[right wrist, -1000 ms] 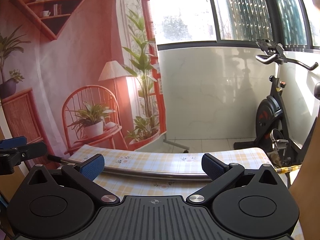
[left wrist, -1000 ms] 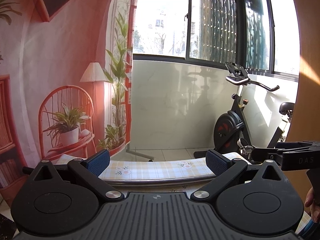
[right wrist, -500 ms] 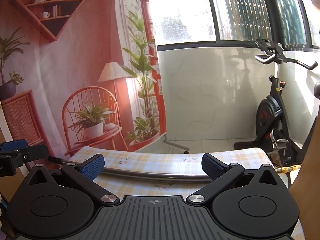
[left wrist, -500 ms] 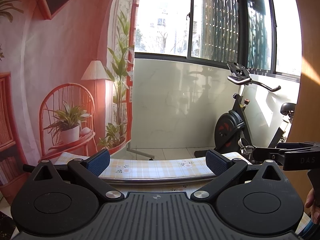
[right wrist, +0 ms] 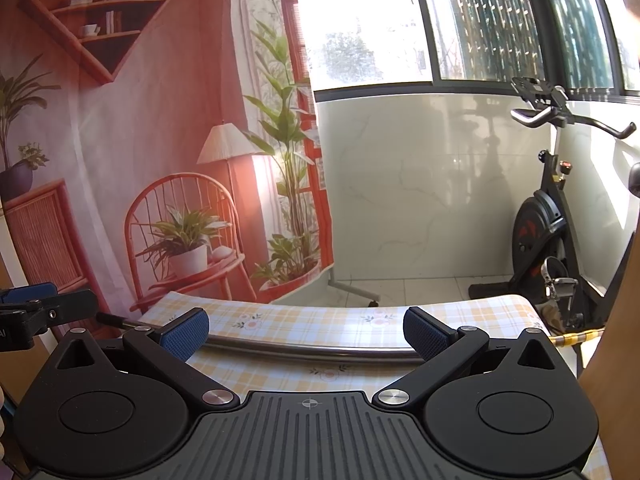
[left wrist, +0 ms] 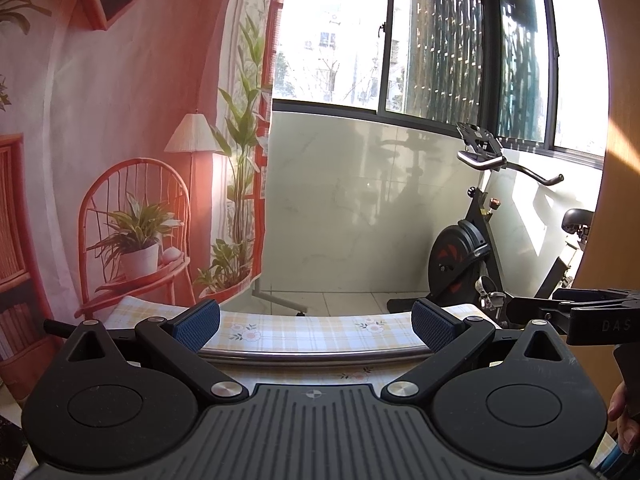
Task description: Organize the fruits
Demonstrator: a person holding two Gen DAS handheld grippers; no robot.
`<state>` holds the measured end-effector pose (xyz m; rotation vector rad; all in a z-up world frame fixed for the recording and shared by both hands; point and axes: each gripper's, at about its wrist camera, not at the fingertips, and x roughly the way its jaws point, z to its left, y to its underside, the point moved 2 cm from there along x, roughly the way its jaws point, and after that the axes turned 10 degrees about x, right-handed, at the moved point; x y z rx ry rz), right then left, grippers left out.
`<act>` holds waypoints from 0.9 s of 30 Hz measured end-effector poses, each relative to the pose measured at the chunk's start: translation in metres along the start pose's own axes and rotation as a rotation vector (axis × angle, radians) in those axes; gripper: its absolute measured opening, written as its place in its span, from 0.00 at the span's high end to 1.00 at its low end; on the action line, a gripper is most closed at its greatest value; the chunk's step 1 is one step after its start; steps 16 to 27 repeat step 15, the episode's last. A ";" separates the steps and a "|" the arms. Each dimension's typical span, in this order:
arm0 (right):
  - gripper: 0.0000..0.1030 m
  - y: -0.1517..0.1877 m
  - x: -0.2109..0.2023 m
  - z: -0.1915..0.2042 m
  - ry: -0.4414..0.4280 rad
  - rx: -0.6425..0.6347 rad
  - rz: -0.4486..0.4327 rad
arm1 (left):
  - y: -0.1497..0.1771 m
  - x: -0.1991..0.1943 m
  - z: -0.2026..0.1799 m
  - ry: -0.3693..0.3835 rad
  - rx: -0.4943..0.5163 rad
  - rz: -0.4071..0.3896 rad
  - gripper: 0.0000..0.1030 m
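No fruit is visible in either view. Left hand-held gripper (left wrist: 316,324) and right hand-held gripper (right wrist: 306,330) both released, blue pads spread, empty, over the yellow-checked floral cloth surface (right wrist: 320,322) crossed by a steel rod (right wrist: 312,350).

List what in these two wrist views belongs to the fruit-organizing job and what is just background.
Job-related:
- left gripper, open, empty
- right gripper, open, empty
- table with checked cloth
- no fruit in view

Background:
- metal rod lying across the table
- exercise bike
- printed backdrop of a chair, plants and lamp
- window
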<state>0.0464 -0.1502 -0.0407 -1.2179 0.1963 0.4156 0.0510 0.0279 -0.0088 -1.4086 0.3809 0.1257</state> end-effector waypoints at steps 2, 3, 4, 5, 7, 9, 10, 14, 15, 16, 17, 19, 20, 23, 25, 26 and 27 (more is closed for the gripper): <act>0.00 0.000 0.000 0.000 0.000 0.000 0.000 | 0.000 0.000 -0.001 -0.003 0.000 0.001 0.00; 0.00 0.000 0.000 0.000 0.000 0.001 0.000 | 0.000 0.000 -0.001 -0.005 0.001 0.003 0.00; 0.00 0.000 0.000 0.000 0.001 0.001 0.001 | 0.000 0.000 -0.002 -0.007 0.002 0.003 0.00; 0.00 0.000 0.000 0.000 0.000 0.001 0.000 | 0.000 0.000 -0.002 -0.009 0.004 0.004 0.00; 0.00 0.000 0.000 0.000 0.000 0.001 0.000 | 0.000 0.000 -0.002 -0.013 0.006 0.004 0.00; 0.00 0.000 0.000 0.000 0.000 0.001 0.000 | 0.000 0.000 -0.003 -0.010 0.003 0.001 0.00; 0.00 0.000 0.000 0.000 0.000 0.000 0.000 | 0.000 0.000 -0.002 -0.008 0.001 0.002 0.00; 0.00 0.000 0.000 0.000 -0.001 0.001 0.000 | 0.000 0.001 -0.001 -0.020 -0.004 0.007 0.00; 0.00 0.000 0.000 0.000 0.000 0.001 0.000 | 0.000 0.002 0.001 -0.024 -0.008 0.011 0.00; 0.00 0.000 0.000 0.000 0.000 0.001 0.000 | 0.000 0.002 0.001 -0.024 -0.008 0.011 0.00; 0.00 0.000 0.000 0.000 0.000 0.001 0.000 | 0.000 0.002 0.001 -0.024 -0.008 0.011 0.00; 0.00 0.000 0.000 0.000 0.000 0.001 0.000 | 0.000 0.002 0.001 -0.024 -0.008 0.011 0.00; 0.00 0.000 0.000 0.000 0.000 0.001 0.000 | 0.000 0.002 0.001 -0.024 -0.008 0.011 0.00; 0.00 0.000 0.000 0.000 0.000 0.001 0.000 | 0.000 0.002 0.001 -0.024 -0.008 0.011 0.00; 0.00 0.000 0.000 0.000 0.000 0.001 0.000 | 0.000 0.002 0.001 -0.024 -0.008 0.011 0.00; 0.00 0.000 0.000 0.000 0.000 0.001 0.000 | 0.000 0.002 0.001 -0.024 -0.008 0.011 0.00; 0.00 0.000 0.000 0.000 0.000 0.001 0.000 | 0.000 0.002 0.001 -0.024 -0.008 0.011 0.00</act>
